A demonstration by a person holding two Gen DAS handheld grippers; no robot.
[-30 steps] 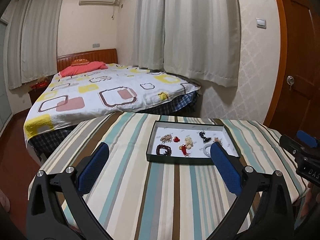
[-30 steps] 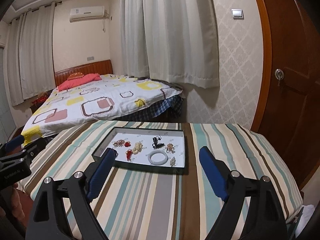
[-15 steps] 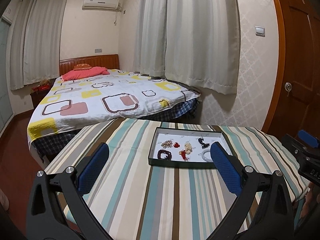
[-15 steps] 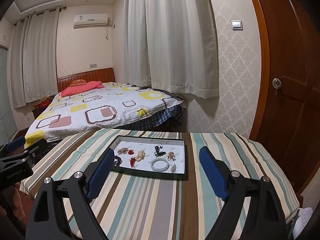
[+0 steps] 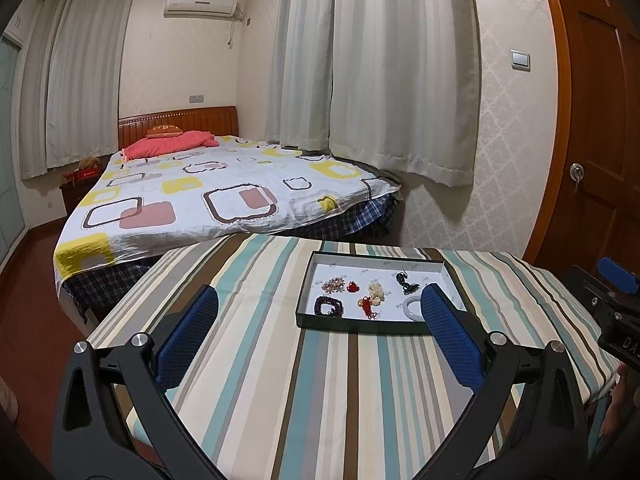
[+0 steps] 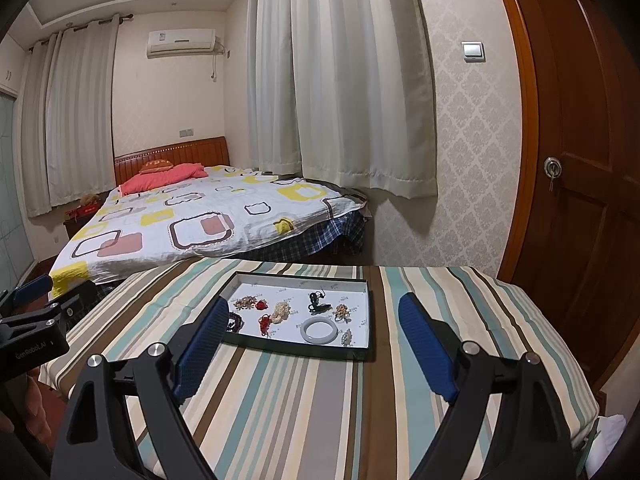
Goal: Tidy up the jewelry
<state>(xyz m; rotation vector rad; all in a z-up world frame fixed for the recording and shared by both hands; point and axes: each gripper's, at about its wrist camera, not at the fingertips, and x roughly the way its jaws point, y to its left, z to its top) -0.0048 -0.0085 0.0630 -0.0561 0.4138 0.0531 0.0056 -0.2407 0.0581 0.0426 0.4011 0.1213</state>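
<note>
The jewelry (image 6: 298, 314) lies loose in the tray (image 6: 296, 350) on the striped table: light, small, tangle-prone. The white bangle (image 6: 319, 330), near the tray's front rim, looks hard and slippery; pinch its rim. Both your left gripper (image 5: 320, 332) and right gripper (image 6: 312, 340) hang wide apart, holding nothing.

Assorted jewelry (image 6: 280, 311) lies scattered in a shallow dark tray (image 6: 296, 350).

Teal, brown and cream stripes cover the tablecloth (image 6: 320, 408); the tray (image 6: 296, 350) is dark-rimmed, white inside.
</note>
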